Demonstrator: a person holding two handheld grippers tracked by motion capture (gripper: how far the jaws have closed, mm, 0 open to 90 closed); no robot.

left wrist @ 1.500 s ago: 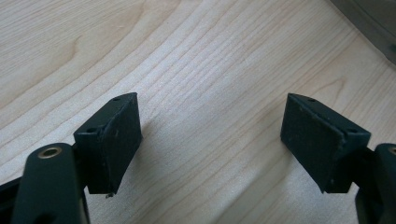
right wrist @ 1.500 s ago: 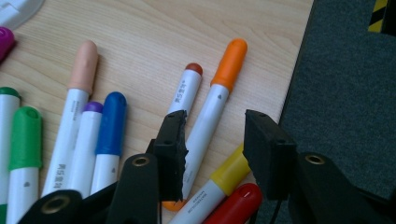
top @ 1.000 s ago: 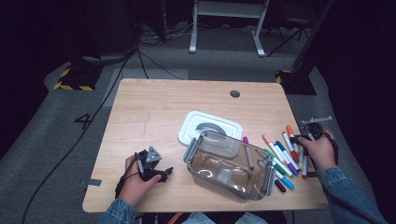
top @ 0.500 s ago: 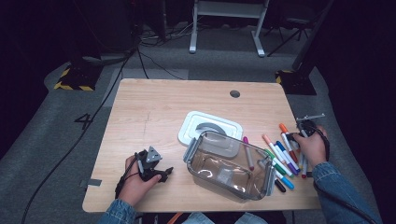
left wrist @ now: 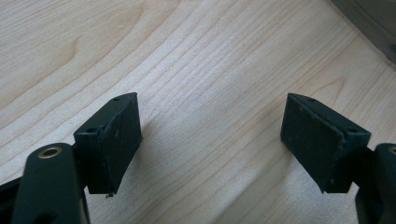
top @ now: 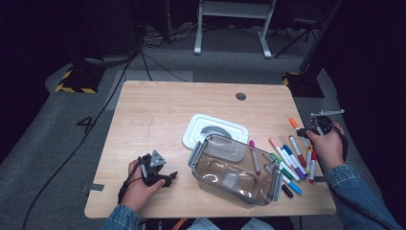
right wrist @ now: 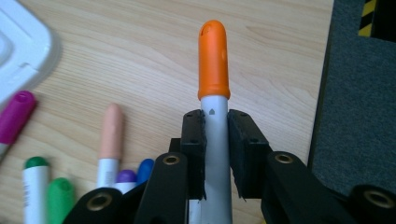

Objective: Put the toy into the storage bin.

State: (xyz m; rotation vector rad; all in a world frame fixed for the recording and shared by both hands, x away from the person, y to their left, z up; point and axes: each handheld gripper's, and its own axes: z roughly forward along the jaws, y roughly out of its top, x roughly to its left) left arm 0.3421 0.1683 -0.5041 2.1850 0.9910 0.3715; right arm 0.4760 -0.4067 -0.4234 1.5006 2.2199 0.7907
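Between the right gripper's (right wrist: 215, 154) pads (right wrist: 194, 154), which have just been closing, an orange-capped marker (right wrist: 214, 70) is sitting clamped by its barrel, probably lifting clear of the marker pile (top: 289, 160) right of the clear container (top: 234, 170). Left of that container, the left gripper (left wrist: 210, 140) is resting part open and empty over the table (left wrist: 196, 56).

**Denim sleeves and chunky black grippers**

Both forearms are in blue denim sleeves (top: 356, 191), cuffs loose at the wrist. The left gripper (top: 167, 178) is matte black with a grey three-cornered plate on top and a thin black cable looping off it. Its pads (left wrist: 114, 140) are flat black slabs with small screw holes, and there are brass-ringed pivots on the arms. The right gripper (right wrist: 215, 154) has the same black build.
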